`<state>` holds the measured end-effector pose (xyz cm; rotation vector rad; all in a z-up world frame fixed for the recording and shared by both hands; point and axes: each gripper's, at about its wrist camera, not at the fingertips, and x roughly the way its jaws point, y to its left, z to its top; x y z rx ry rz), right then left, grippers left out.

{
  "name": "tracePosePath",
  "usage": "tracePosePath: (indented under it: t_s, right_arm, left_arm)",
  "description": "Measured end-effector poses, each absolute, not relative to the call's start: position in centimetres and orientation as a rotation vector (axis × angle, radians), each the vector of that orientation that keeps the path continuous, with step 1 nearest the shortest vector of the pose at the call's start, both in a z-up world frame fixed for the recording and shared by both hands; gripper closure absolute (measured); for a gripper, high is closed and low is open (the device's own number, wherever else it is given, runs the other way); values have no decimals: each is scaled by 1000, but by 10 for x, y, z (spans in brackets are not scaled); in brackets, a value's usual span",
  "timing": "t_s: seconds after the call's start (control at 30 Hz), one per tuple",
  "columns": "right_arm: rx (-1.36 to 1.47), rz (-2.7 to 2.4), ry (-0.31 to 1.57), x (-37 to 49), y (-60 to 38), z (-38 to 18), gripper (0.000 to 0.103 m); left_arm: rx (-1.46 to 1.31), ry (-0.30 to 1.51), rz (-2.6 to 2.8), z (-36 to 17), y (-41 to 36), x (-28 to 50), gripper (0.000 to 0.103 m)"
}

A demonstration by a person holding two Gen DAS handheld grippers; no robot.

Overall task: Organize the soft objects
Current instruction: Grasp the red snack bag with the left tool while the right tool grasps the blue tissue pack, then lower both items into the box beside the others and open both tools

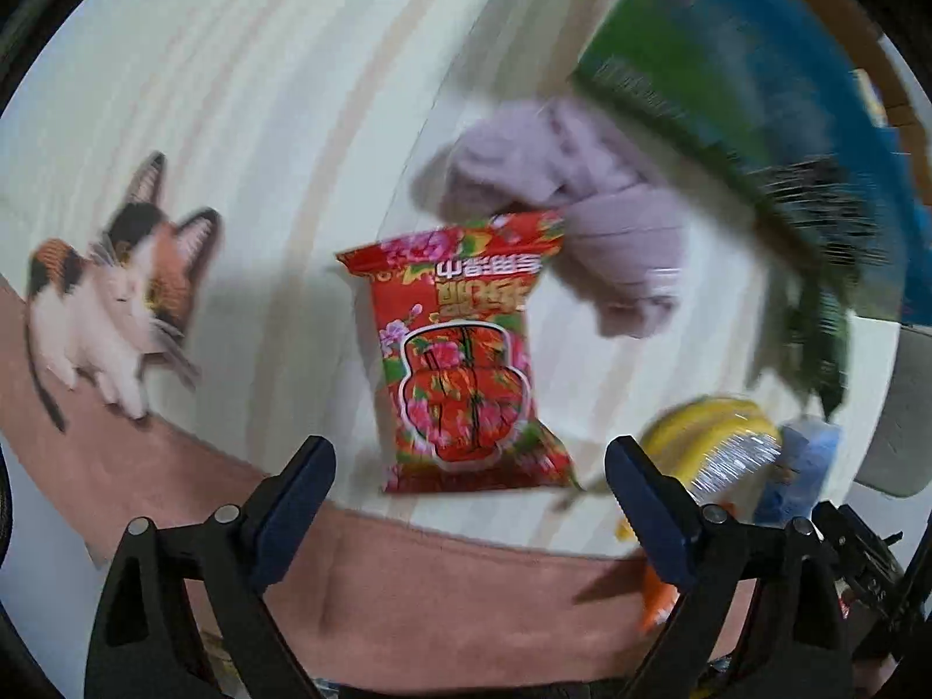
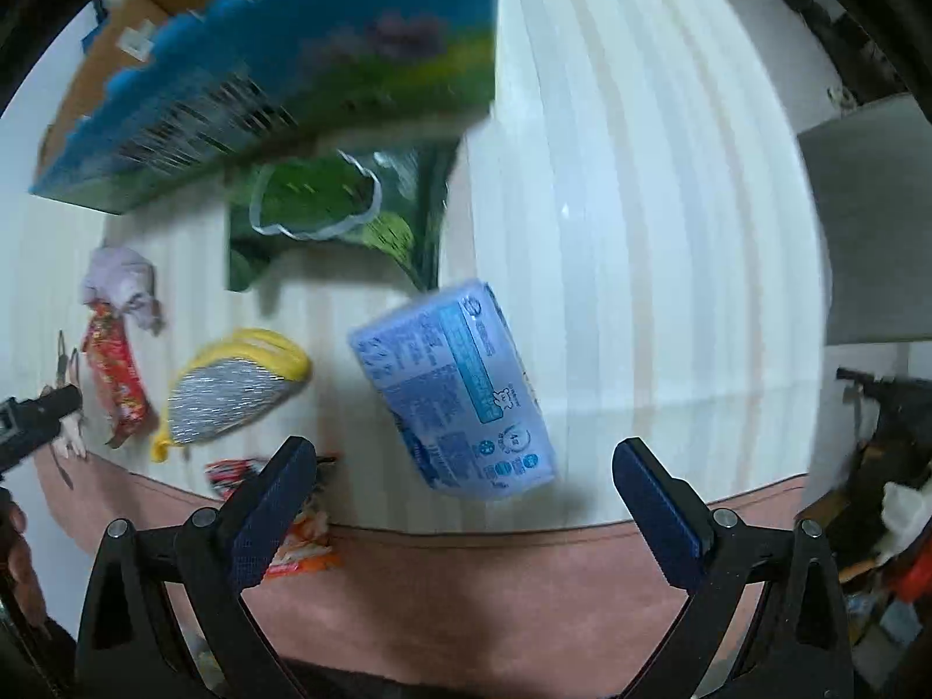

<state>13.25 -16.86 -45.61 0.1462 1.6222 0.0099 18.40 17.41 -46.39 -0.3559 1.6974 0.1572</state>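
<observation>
both grippers hanging open over a scatter of soft packs

nearest the cameras, a pink cloth is lying along the counter's front edge. the left gripper is hovering over it with fingers spread wide and gripping nothing. the right gripper is doing the same, its fingers standing wide and empty.

just beyond the left gripper, a red snack bag is lying flat on the striped counter, centred between the fingers. to its left, a cat toy is sitting at the cloth's edge. to its right, a yellow-and-silver pouch is resting near the right finger, and an orange packet is peeking out beside it, partly hidden.

ahead of the right gripper, a blue tissue pack is lying tilted on the counter, between the fingers but not touching them.

farther back, a lilac cloth is lying bunched, touching the snack bag's top edge. a green bag is lying behind the pouch, and its far end is running under a blue-and-green box at the back. both views are blurring with motion, so the printing is not reading clearly.
</observation>
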Motion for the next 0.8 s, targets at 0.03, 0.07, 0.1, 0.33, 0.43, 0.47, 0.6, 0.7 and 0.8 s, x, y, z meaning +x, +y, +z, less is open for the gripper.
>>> tracePosePath:
  t_s: [0.03, 0.07, 0.1, 0.33, 0.43, 0.47, 0.6, 0.7, 0.8]
  right_arm:
    - [148, 13, 1632, 133, -167, -463, 2]
    - [156, 20, 1643, 133, -166, -471, 4]
    - [163, 22, 1648, 133, -165, -475, 9]
    - [106, 14, 1709, 132, -156, -501, 36]
    - [92, 10, 1703, 125, -158, -502, 47]
    - [100, 17, 1702, 120, -158, -500, 51]
    - [141, 61, 1717, 100, -157, -490, 60]
    - [185, 107, 1697, 84, -157, -467, 61]
    - [242, 167, 1640, 78, -158, -426, 62]
  left_arm:
    - [-358, 1710, 161, -472, 174, 184, 8]
    - [-360, 1719, 164, -481, 174, 185, 8]
    - [-363, 1724, 160, -487, 173, 186, 9]
    - [-276, 1729, 162, -497, 160, 184, 54]
    - [-253, 1729, 174, -497, 156, 171, 56]
    - [-243, 1728, 173, -496, 154, 163, 57]
    - [-212, 1715, 159, -481, 140, 126, 59]
    - [-206, 1687, 99, -453, 122, 104, 59]
    - [-192, 1610, 16, -410, 97, 98, 59]
